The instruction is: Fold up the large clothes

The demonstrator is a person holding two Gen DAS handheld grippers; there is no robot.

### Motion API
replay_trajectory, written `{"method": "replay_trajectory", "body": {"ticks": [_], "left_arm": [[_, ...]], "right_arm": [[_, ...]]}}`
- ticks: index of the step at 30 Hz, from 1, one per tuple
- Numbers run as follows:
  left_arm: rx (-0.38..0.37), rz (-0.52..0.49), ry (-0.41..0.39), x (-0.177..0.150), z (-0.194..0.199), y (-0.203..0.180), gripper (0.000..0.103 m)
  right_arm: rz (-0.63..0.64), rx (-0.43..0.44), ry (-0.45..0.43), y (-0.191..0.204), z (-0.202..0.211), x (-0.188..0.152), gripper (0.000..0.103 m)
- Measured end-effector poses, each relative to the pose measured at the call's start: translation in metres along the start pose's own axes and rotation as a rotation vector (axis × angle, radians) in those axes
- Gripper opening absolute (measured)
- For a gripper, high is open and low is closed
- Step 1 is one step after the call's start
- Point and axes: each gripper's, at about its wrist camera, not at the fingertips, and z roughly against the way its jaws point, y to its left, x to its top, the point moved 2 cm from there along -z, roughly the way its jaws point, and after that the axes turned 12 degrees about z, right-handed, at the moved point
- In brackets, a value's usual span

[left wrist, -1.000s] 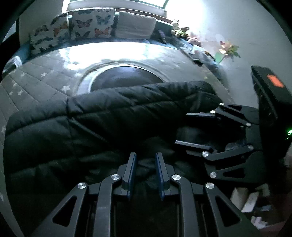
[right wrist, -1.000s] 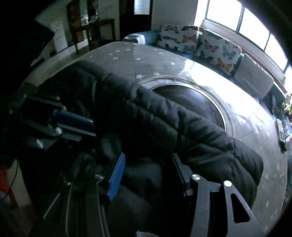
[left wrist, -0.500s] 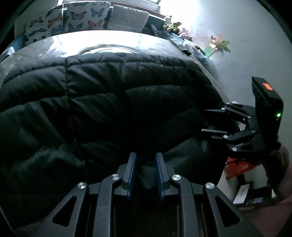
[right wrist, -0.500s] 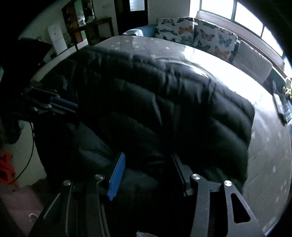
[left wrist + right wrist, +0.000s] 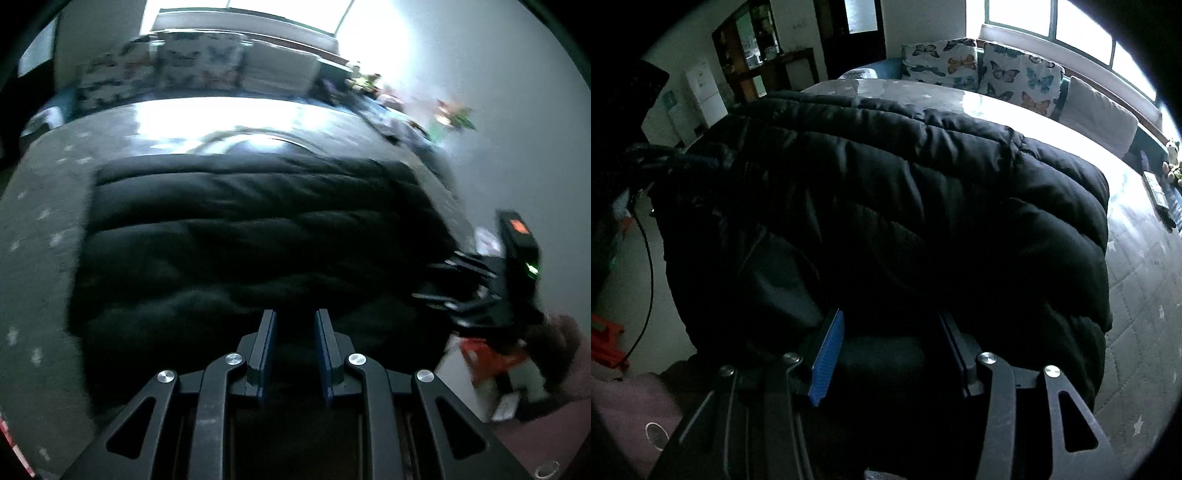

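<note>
Now lay the black puffer coat (image 5: 251, 236), folded over on the starred grey desk (image 5: 40, 206), flat. Left tongs (image 5: 291, 332) clenched on its near edge, right tongs (image 5: 890, 339) grasping a thick fold; lower both evenly, then release.

My puffer jacket (image 5: 923, 206) is plain black, quilted in bands. The bedcover (image 5: 1145, 295) under it is grey with small white stars. The cushions (image 5: 1015, 81) are white with coloured butterflies. My gripper pads (image 5: 827, 358) are blue.
</note>
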Motion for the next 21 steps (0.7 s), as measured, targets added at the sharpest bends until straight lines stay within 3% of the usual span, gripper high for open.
{"method": "replay_trajectory", "body": {"ticks": [3, 7, 14, 16, 21], "left_arm": [[-0.008, 0.092, 0.041, -0.003, -0.012, 0.035, 0.023], [-0.010, 0.069, 0.036, -0.011, -0.019, 0.041, 0.023], [-0.010, 0.054, 0.036, -0.012, -0.031, 0.044, 0.023], [-0.018, 0.063, 0.034, -0.015, -0.031, 0.047, 0.023], [-0.036, 0.065, 0.025, -0.013, -0.028, 0.046, 0.023]], "right_arm": [[0.014, 0.008, 0.001, 0.000, 0.002, 0.001, 0.056], [0.013, 0.030, 0.000, -0.005, 0.017, 0.011, 0.055], [0.019, -0.092, -0.097, -0.042, 0.056, 0.047, 0.055], [0.009, -0.114, -0.095, -0.049, 0.050, 0.049, 0.055], [-0.036, -0.108, 0.029, -0.063, -0.003, 0.024, 0.056]]}}
